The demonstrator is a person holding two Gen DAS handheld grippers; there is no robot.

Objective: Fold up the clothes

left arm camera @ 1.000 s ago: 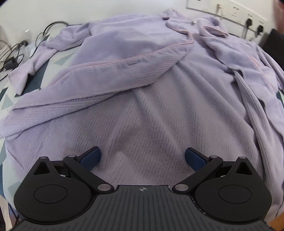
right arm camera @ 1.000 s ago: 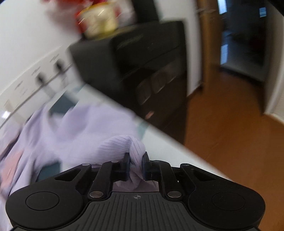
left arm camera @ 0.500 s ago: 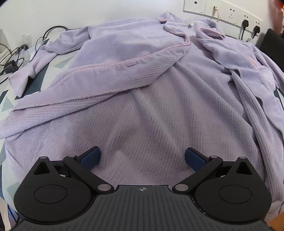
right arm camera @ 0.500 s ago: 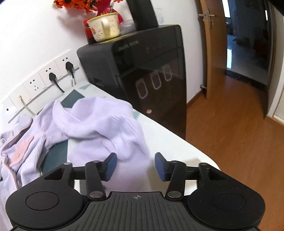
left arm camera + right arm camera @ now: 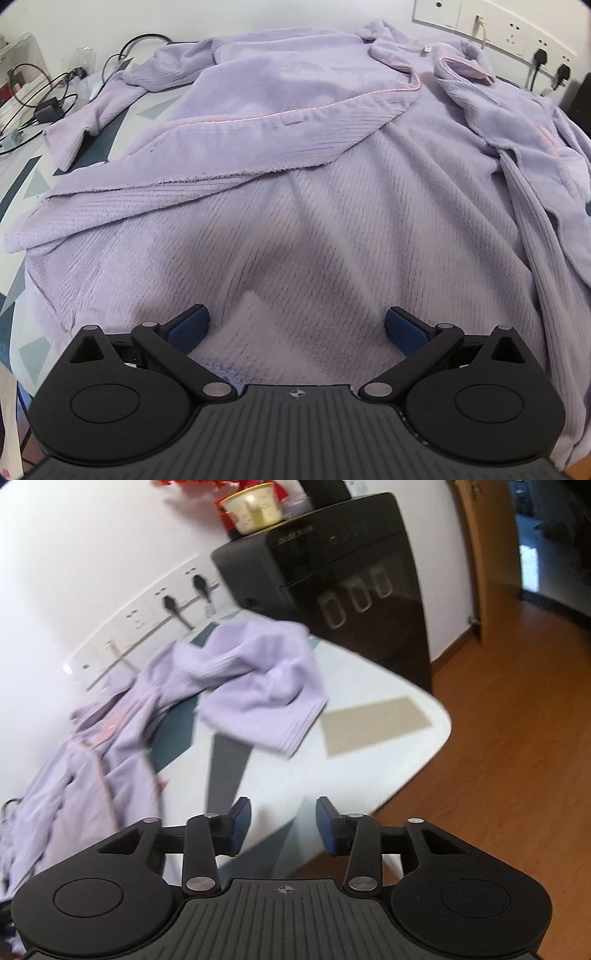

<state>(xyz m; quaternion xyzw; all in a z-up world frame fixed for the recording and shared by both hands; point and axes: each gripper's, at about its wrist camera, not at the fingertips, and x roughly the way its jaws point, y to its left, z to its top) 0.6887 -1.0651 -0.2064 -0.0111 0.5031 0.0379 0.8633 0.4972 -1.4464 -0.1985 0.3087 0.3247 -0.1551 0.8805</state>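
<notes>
Two blue pads of the left gripper (image 5: 297,330) stand wide apart over the near hem of the lilac robe (image 5: 295,206), nothing pinched between them, just as in the earlier left-wrist pictures; the robe has stayed spread across the patterned table (image 5: 22,221), collar toward the far edge under the wall sockets (image 5: 476,22), one front panel folded over the body, a sleeve reaching to the left edge near a tangle of black cables (image 5: 44,107). The robe's right side runs out of the picture. In the right-wrist view the right gripper (image 5: 283,825) has let go of the sleeve end (image 5: 266,694) it pinched a second ago; its jaws sprang open, have just been closing again and now stand narrowly apart with nothing between them, over the table's near right edge. The sleeve end lies crumpled by the far right corner, well apart from the pads. On the black cabinet (image 5: 332,568) stands a cream cup (image 5: 253,506); its contents cannot be made out. This view is smeared with motion.
</notes>
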